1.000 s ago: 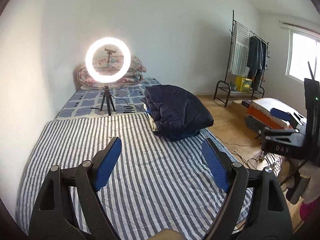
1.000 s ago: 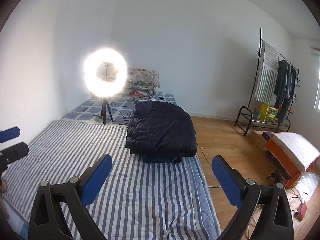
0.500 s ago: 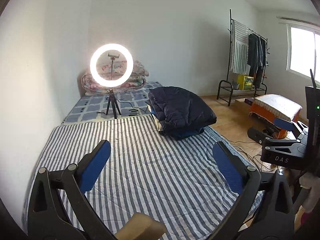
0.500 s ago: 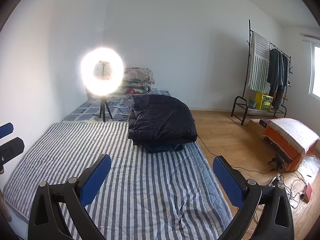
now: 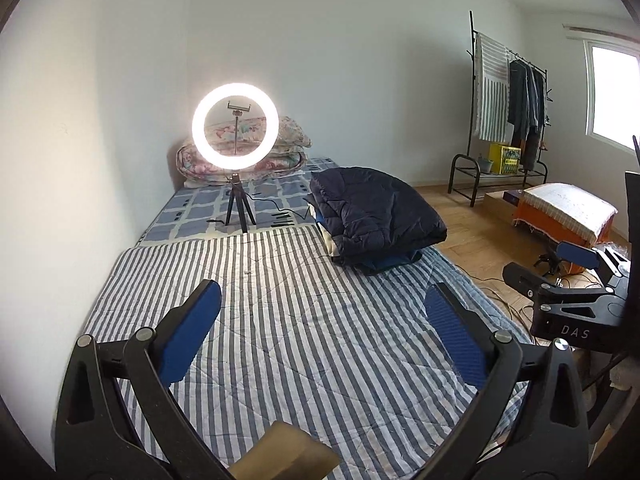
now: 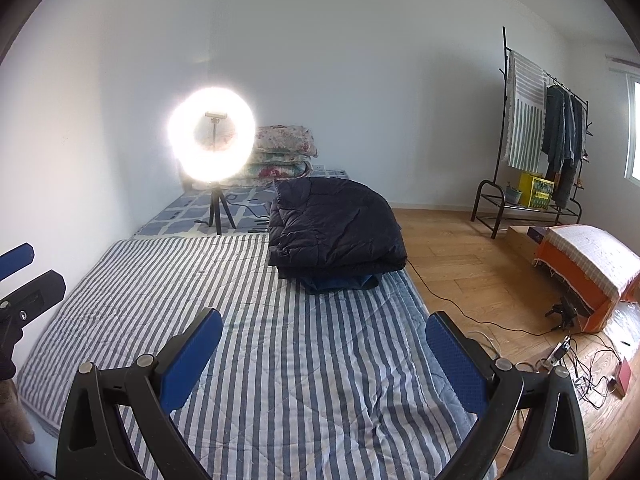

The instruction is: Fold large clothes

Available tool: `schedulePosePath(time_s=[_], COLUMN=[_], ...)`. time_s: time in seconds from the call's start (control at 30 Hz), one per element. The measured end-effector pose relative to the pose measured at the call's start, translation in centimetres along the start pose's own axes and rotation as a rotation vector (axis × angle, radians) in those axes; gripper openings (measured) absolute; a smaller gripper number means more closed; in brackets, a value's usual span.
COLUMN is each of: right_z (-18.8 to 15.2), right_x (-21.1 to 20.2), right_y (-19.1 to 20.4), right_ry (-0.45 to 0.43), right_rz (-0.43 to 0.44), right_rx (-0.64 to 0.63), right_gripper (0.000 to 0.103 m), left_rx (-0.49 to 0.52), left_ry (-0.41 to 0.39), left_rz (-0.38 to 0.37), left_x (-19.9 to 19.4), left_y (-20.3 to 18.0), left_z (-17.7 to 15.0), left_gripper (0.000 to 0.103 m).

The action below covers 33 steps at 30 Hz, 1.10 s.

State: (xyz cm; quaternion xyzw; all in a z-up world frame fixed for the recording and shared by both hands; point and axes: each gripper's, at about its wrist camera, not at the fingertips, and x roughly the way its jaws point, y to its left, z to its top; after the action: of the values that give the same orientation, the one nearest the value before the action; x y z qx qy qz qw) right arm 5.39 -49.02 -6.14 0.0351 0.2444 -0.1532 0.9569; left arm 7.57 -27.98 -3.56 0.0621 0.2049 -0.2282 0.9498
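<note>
A folded dark navy padded jacket [image 5: 376, 212] lies on top of a small stack of folded clothes at the far right of a blue-and-white striped mattress [image 5: 280, 320]; it also shows in the right wrist view [image 6: 334, 230]. My left gripper [image 5: 320, 304] is open and empty, held above the near end of the mattress. My right gripper [image 6: 324, 332] is open and empty, also above the near end of the mattress [image 6: 280, 360]. The right gripper shows at the right edge of the left wrist view [image 5: 568, 280].
A lit ring light [image 5: 235, 132] on a tripod stands at the far end of the bed, before stacked floral pillows [image 5: 288, 152]. A clothes rack [image 6: 532, 136], an orange covered box [image 6: 592, 260] and cables [image 6: 576, 364] are on the wooden floor to the right.
Both grippers have pulled back and risen a little; the bed and jacket look farther away. Both stay open and empty.
</note>
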Motion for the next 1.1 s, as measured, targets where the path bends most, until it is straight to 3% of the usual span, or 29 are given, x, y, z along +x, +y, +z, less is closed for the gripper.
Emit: schedulePosePath(time_s=[1.1], right_z=[-0.3], right_x=[-0.6], right_y=[0.9], right_ry=[-0.008], right_rz=[-0.02], right_rx=[-0.007], right_gripper=[0.103], left_rx=[-0.005], left_ry=[-0.003], left_rz=[0.024], left_x=[0.0], left_y=[0.8], left_z=[-0.1], left_gripper=[0.103])
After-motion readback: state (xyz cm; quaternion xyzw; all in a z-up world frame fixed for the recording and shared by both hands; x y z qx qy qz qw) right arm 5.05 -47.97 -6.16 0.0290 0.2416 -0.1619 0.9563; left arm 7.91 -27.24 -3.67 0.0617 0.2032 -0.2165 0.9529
